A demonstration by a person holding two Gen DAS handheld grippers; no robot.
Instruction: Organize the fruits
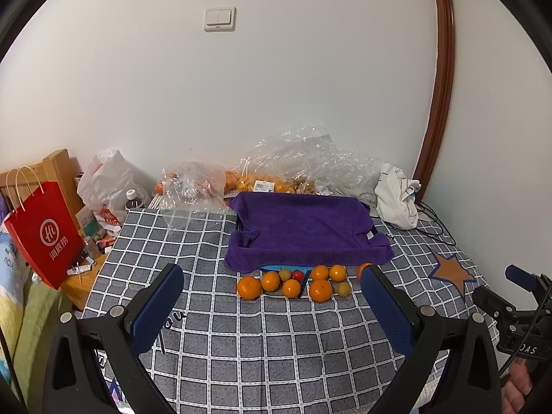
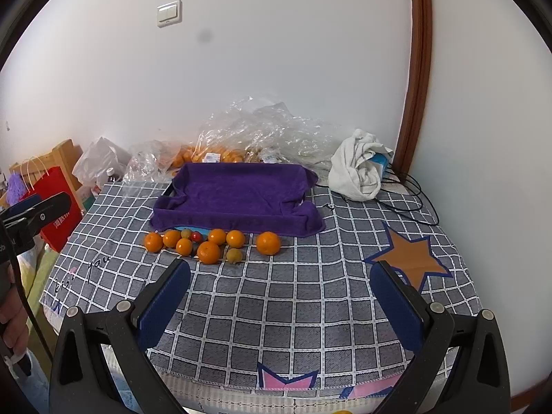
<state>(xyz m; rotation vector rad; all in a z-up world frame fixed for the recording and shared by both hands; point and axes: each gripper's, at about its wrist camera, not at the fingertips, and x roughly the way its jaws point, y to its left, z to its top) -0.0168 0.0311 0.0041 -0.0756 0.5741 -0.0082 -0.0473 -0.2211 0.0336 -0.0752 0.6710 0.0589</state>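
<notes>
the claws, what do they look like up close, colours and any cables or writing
Both match: the left claw and right claw have black plastic arms with silver rivets, and flat fingers faced with dark blue textured pads. A black cable runs along the left handle, and white lettering marks the right one.

A loose bunch of small round orange mandarins (image 2: 208, 252) sits on the grey checked cloth, right along the front edge of the purple towel-lined tray (image 2: 238, 193). One mandarin (image 2: 268, 242) lies a bit apart to the right. Two yellowish-green little fruits (image 2: 234, 255) and one tiny red one (image 2: 196, 236) are mixed in.
</notes>
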